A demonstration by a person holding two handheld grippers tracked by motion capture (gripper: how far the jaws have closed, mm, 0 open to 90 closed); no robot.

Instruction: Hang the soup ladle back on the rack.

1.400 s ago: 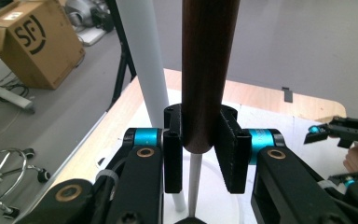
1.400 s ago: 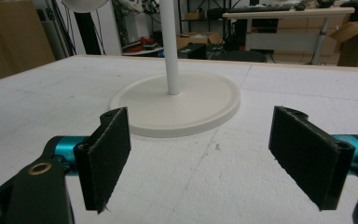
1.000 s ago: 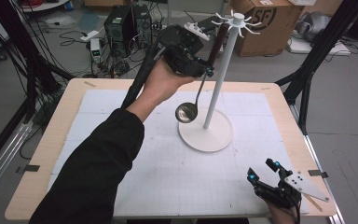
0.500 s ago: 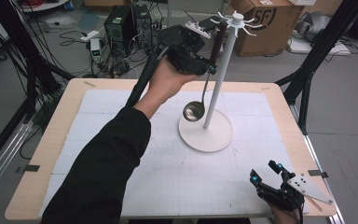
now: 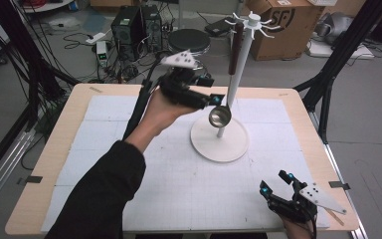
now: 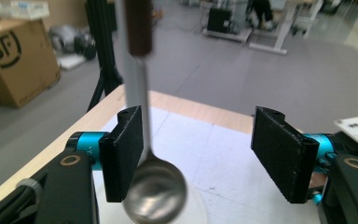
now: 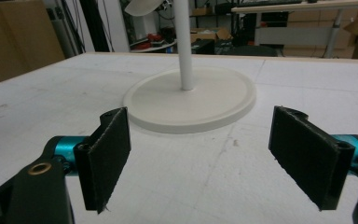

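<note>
High view: my left gripper (image 5: pixel 218 99) fingers have just been opening, the ladle (image 5: pixel 220 115) hanging free on the stand (image 5: pixel 220 144); my right gripper (image 5: pixel 274 183) is idling wide open and empty near the counter's (image 5: pixel 59 149) front edge.

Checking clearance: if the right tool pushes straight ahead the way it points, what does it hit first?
Probably the round base of the white rack. The right tool stands open, low over the white mat, aimed at that base with only bare mat between. Depth is hard to judge.
</note>
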